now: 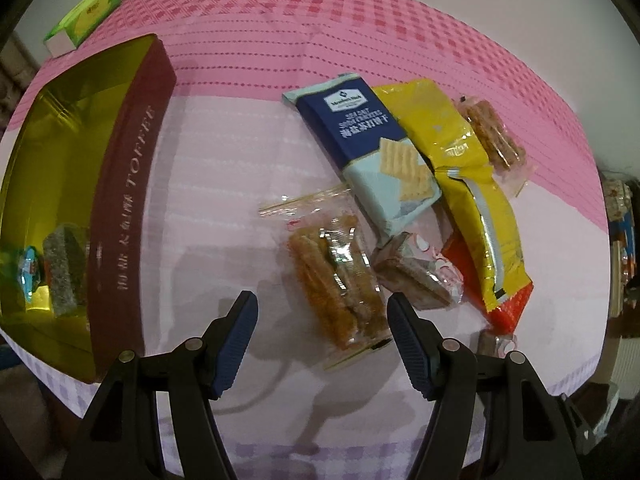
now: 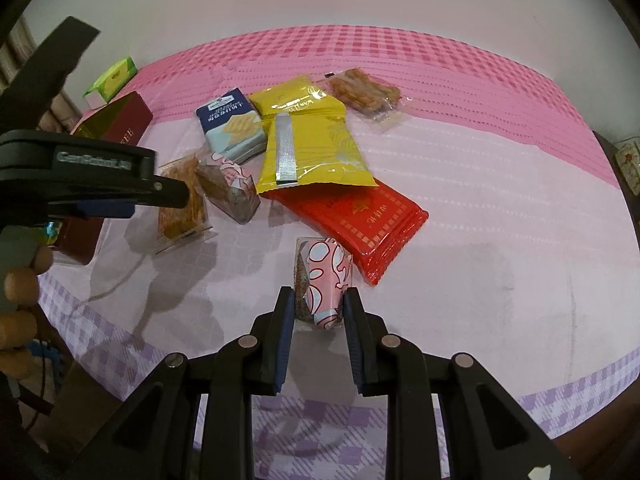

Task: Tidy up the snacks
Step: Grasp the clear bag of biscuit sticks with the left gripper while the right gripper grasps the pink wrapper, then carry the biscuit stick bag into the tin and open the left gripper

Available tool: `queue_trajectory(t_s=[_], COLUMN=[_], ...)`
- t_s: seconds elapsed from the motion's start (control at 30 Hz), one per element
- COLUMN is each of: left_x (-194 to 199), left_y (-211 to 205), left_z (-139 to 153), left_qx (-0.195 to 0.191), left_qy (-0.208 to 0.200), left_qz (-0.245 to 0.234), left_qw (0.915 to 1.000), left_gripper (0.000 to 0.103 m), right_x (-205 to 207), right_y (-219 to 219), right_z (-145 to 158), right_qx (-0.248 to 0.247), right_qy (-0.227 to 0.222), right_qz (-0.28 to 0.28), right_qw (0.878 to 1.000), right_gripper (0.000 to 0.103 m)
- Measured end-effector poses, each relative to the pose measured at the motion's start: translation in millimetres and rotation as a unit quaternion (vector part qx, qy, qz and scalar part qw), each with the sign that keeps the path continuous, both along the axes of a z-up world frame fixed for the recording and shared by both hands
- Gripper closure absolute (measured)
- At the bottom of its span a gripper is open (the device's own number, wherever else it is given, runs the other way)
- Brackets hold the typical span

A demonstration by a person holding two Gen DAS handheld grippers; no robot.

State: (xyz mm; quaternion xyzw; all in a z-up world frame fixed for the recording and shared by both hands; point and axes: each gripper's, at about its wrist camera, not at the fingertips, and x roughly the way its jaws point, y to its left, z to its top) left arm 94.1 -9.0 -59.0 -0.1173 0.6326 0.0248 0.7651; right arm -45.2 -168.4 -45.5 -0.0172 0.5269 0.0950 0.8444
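While its blue-padded fingers point(image 2: 285, 336) clamp both sides of a small pink-and-white wrapped snack cake point(image 2: 325, 280), the right gripper point(image 2: 318, 320) points steeply down over the near part of the pink checked table point(image 2: 500, 184), the cake standing on end just beside a red foil packet point(image 2: 360, 216). Parted and empty, the fingers point(image 1: 240, 320) of the left gripper point(image 1: 322, 312) point almost straight down over a clear packet of orange-brown biscuit sticks point(image 1: 336, 276), one pad on either side, neither visibly touching it. A bare hand point(image 2: 20, 300) grips its handle at the table's left edge. Left of that packet sits an open maroon toffee tin point(image 1: 124, 208) with a gold lining, two wrapped snacks already inside.
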Motion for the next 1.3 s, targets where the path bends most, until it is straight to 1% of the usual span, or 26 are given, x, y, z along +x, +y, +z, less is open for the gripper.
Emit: queue_trajectory(t_s=[0.17,0.23,0.37,0.47,0.63,0.8,0.93,1.07,1.2,1.3], left_x=[6,6,6,5,0,-3,-9,-16,-24,-31], left_y=[-9,-11,-11,-12,-13,-7,-3,3,8,15], left_z=[-8,-14,-16,-15,-11,-10,-8,-6,1,6], left_qx=[0.025,0.023,0.027,0.038,0.05,0.047,0.046,0.043,0.054,0.05], left_qy=[0.004,0.007,0.0,-0.004,-0.008,-0.011,-0.012,-0.013,-0.022,-0.022], left_qz=[-0.008,-0.007,-0.014,-0.027,-0.034,-0.046,-0.054,-0.059,-0.071,-0.077], left_qw=[0.9996,0.9997,0.9995,0.9989,0.9982,0.9978,0.9974,0.9973,0.9957,0.9956], left_gripper=[0.035,0.035,0.037,0.045,0.059,0.06,0.063,0.063,0.063,0.063], right_x=[-1,-1,-1,-1,0,0,0,0,0,0], right_y=[-3,-3,-4,-4,-5,-5,-6,-5,-4,-4], right_z=[0,0,0,0,0,0,0,0,0,0], right_qx=[0.007,0.009,0.011,0.011,0.012,0.013,0.012,0.009,0.006,0.004], right_qy=[0.001,0.001,0.001,0.001,0.002,0.002,0.002,0.003,0.003,0.004], right_qz=[-0.002,-0.002,-0.002,-0.002,-0.003,-0.004,-0.004,-0.004,-0.005,-0.006], right_qw=[1.0,1.0,1.0,1.0,1.0,1.0,1.0,1.0,1.0,1.0], right_gripper=[0.081,0.081,0.081,0.081,0.081,0.08,0.08,0.08,0.08,0.08])
